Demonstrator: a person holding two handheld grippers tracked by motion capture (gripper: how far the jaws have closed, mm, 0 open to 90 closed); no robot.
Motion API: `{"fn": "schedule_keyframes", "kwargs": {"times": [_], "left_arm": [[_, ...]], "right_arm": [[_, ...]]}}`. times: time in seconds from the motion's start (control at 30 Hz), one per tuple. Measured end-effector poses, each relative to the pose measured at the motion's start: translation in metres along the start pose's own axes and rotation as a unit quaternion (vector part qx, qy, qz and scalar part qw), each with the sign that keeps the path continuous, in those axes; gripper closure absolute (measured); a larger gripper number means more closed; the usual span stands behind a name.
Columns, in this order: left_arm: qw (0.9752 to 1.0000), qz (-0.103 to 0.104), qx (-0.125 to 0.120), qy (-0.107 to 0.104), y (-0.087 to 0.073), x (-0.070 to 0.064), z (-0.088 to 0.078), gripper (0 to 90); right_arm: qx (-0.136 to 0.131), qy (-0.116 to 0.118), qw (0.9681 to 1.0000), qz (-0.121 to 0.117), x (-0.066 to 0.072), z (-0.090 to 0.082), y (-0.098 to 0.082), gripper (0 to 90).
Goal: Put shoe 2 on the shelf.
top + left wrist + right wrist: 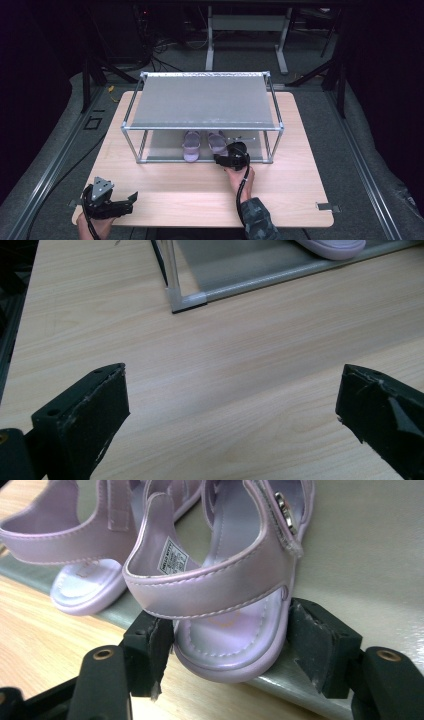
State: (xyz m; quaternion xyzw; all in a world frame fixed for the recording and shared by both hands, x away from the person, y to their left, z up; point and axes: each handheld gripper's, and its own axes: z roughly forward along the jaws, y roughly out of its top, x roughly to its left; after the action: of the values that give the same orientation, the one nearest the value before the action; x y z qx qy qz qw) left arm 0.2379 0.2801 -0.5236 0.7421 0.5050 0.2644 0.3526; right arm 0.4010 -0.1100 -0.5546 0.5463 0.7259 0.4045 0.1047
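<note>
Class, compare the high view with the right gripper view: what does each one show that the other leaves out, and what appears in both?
High view alone: the whole two-tier rack on the wooden table, the left gripper near the table's front left corner, and the person's hand behind the right gripper.

Right gripper view alone: the right gripper's jaws pressing the heel of the nearer sandal from both sides, its size label and strap buckle.

Shared: both lilac sandals, the other sandal beside it, on the rack's lower shelf.
</note>
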Motion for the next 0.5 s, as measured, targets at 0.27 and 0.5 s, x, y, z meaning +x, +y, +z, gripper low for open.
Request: {"fn": "schedule_keyframes", "kwargs": {"times": [0.27,0.5], "left_arm": [[1.0000,0.003,0.001,-0.003,0.000,-0.002,0.001,0.6],[1.0000,0.001,-0.003,0.000,0.001,0.000,-0.003,0.6]], "right_arm": [[0.005,0.010,0.9998,-0.019,0.006,0.002,0.003,33.7],[0.007,-0.031,0.9963,-0.081,0.014,-0.010,0.002,29.7]]}}
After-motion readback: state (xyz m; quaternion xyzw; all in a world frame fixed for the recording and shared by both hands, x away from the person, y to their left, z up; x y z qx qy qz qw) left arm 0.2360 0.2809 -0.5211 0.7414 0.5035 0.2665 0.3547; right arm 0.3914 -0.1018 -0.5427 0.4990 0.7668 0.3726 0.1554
